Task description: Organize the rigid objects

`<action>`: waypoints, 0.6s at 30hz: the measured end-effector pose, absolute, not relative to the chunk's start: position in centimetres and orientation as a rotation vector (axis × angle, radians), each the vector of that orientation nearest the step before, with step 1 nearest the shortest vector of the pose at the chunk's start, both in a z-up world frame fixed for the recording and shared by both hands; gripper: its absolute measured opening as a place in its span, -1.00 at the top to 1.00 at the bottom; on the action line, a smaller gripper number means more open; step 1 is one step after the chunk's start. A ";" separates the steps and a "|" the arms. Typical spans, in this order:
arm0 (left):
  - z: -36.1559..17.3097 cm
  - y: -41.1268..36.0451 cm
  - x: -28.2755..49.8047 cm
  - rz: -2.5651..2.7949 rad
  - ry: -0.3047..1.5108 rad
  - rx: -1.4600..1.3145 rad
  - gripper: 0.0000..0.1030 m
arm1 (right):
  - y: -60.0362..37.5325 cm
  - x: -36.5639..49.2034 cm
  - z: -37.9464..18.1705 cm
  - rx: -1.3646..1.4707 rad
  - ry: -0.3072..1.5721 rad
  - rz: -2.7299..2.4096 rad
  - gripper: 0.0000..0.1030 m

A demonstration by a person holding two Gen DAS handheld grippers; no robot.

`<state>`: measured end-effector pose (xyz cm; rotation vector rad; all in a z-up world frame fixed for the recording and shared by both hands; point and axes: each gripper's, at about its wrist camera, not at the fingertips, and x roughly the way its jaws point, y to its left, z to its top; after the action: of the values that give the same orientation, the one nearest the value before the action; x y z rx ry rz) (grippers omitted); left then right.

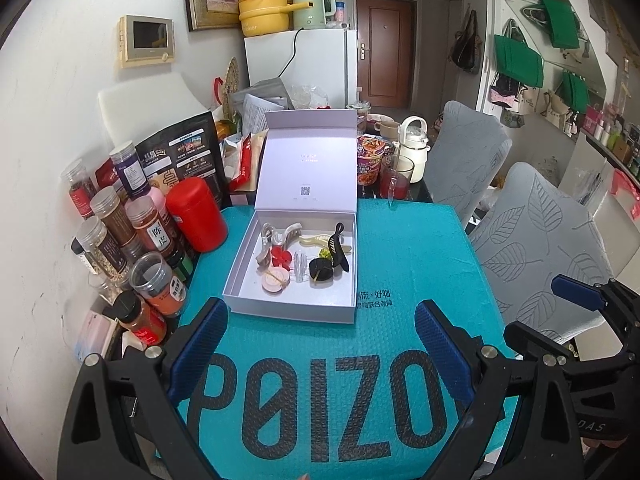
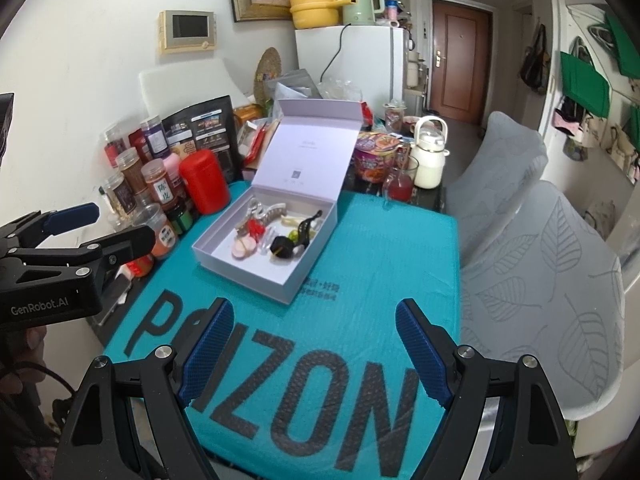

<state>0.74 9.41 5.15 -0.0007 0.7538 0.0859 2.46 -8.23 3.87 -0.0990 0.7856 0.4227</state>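
A white box (image 1: 292,312) (image 2: 248,280) with its lid standing open sits on a teal mat (image 1: 400,240) (image 2: 380,260) printed POIZON. Inside it lie a black hair clip (image 1: 338,246) (image 2: 306,230), a red flower clip (image 1: 281,257), a pink round piece (image 1: 274,282) (image 2: 244,246), a black round piece (image 1: 320,270) (image 2: 282,248), a cream claw clip (image 1: 316,240) and a clear clip (image 1: 300,266). My left gripper (image 1: 320,348) (image 2: 124,222) hangs open over the mat in front of the box, with nothing between its pads. My right gripper (image 2: 316,352) (image 1: 532,308) is open beside it, also short of the box.
Several spice jars (image 1: 140,232) and a red canister (image 1: 196,216) crowd the table's left side by the wall. Behind the box stand a noodle cup (image 1: 370,160), a glass of red drink (image 1: 396,178) and a white kettle (image 1: 414,140). Two grey-covered chairs (image 1: 540,240) line the right edge.
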 end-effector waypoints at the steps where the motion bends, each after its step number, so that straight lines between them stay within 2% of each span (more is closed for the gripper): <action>1: 5.1 9.4 0.7 0.086 0.756 -0.002 -0.87 | -8.2 2.4 3.8 -0.099 0.788 0.424 -0.64; 18: 4.7 9.7 0.8 0.090 0.775 -0.019 -0.87 | -8.2 2.4 3.4 -0.093 0.794 0.426 -0.64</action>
<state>0.80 9.75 4.74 -0.0189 0.7753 0.0900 2.38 -8.19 3.43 -0.0931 0.7941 0.4263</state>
